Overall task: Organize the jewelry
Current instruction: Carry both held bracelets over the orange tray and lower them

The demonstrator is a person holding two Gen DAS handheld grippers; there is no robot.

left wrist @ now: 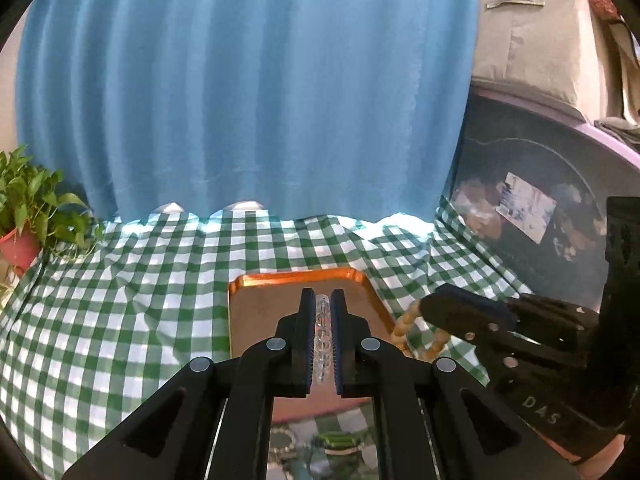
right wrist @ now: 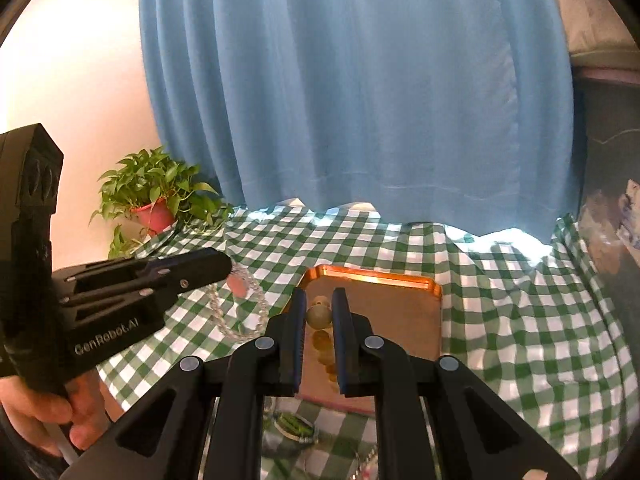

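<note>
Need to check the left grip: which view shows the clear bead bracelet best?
Right wrist view: the clear bead bracelet hangs as a loop from the left gripper. Left wrist view shows only a few beads pinched between its fingers.

Both grippers are black plastic with round silver rivets. The left gripper (left wrist: 323,334) has dark blue ribbed pads and white "GenRobot.AI" letters at 9 o'clock. The right gripper (right wrist: 319,334) carries "DAS".

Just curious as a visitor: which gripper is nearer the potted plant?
Left. The left gripper, holding a clear bead bracelet, is on the plant's side of the tray; the right gripper, holding wooden beads, is beyond the tray's other edge.
</note>
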